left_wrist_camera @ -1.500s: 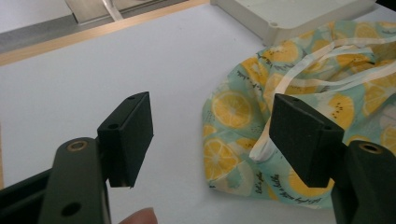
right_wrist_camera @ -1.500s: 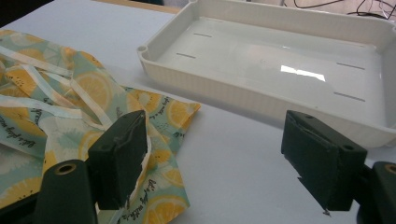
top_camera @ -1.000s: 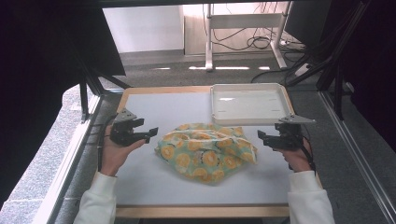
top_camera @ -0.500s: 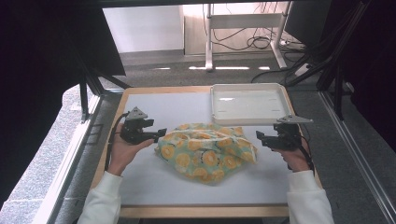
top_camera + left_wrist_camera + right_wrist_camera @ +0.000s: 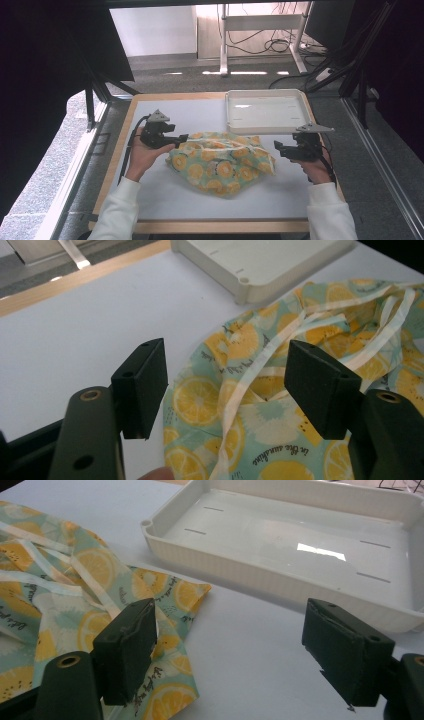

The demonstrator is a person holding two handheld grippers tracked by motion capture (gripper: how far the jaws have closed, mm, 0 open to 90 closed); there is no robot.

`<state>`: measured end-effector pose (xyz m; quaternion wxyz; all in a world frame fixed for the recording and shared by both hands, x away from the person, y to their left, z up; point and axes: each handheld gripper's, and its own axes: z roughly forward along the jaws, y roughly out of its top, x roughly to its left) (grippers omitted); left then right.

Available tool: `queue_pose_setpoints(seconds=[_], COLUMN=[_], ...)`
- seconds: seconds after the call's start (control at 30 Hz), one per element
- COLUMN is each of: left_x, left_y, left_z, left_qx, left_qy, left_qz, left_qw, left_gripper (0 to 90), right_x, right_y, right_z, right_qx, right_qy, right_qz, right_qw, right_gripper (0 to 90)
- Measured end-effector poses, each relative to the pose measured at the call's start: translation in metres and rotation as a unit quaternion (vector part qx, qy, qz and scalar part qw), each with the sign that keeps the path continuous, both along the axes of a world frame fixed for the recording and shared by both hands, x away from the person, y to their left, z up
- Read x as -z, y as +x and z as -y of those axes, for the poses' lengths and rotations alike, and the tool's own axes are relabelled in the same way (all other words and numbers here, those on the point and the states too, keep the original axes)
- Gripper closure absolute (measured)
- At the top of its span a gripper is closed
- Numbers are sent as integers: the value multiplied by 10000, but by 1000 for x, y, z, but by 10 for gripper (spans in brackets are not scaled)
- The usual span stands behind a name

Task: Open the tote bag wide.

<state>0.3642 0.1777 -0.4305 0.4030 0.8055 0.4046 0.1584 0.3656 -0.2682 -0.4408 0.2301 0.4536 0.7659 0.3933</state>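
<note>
A crumpled lemon-print cloth (image 5: 220, 162) lies mid-table, near the white tray (image 5: 265, 111). The left gripper (image 5: 181, 138), jaws wide and just narrowing slightly, frames its left edge, apparently for a pinch. The right gripper (image 5: 278, 149) waits open and empty at the right edge.

Bright overhead light; glare on tray (image 5: 320, 550) floor; dark surroundings; near claws soft.

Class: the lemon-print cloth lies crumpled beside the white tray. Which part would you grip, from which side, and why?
Probably the cloth's left edge, coming in level from the left, where the open left tool already straddles raised folds and a white strap. Folds that stand up off the table give the jaws something to pinch; the flat middle does not.
</note>
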Motion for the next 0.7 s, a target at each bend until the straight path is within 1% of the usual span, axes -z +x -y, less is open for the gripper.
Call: queue_pose_setpoints(seconds=[0.03, 0.1, 0.17, 0.2, 0.3, 0.33, 0.37, 0.47, 0.5, 0.57, 0.6, 0.67, 0.7], left_x=[1, 3, 6, 8, 14, 14, 17, 20, 22, 26, 26, 35, 37], left_y=[0, 0, 0, 0, 2, 2, 3, 4, 4, 6, 6, 10, 10], left_z=[1, 2, 4, 4, 3, 3, 3, 4, 4, 3, 3, 0, 0], left_qx=[10, 29, 122, 108, 145, 145, 148, 177, 181, 158, 158, 101, 103], left_qy=[64, 89, 139, 153, 68, 68, 129, 94, 113, 124, 124, 126, 147], left_qz=[-5, -8, -36, -67, -155, -155, -198, -204, -209, -277, -277, -470, -512], left_qw=[10000, 10000, 9998, 9998, 9998, 9998, 9996, 9996, 9996, 9994, 9994, 9988, 9985], left_gripper=[336, 335, 333, 333, 336, 336, 336, 344, 351, 366, 377, 418, 451], right_x=[0, 0, 1, 1, 2, 2, 2, 3, 3, 3, 3, 3, 3], right_y=[0, 0, -1, -1, 0, 0, 0, 0, 0, 0, 0, 0, 0], right_z=[0, -1, -3, -3, -3, -3, -3, -4, -4, -4, -4, -4, -4], right_qx=[-14, -26, -36, -43, -26, -17, -11, 2, 0, 4, 4, 7, 14], right_qy=[-6, -16, -35, -42, -60, -66, -72, -91, -96, -103, -103, -99, -100], right_qz=[-7, -18, -26, -36, -37, -42, -46, -52, -57, -59, -59, -58, -55], right_qw=[10000, 10000, 10000, 10000, 10000, 10000, 10000, 9999, 9999, 9999, 9999, 9999, 9999], right_gripper=[221, 220, 219, 219, 219, 219, 219, 219, 219, 219, 219, 219, 219])
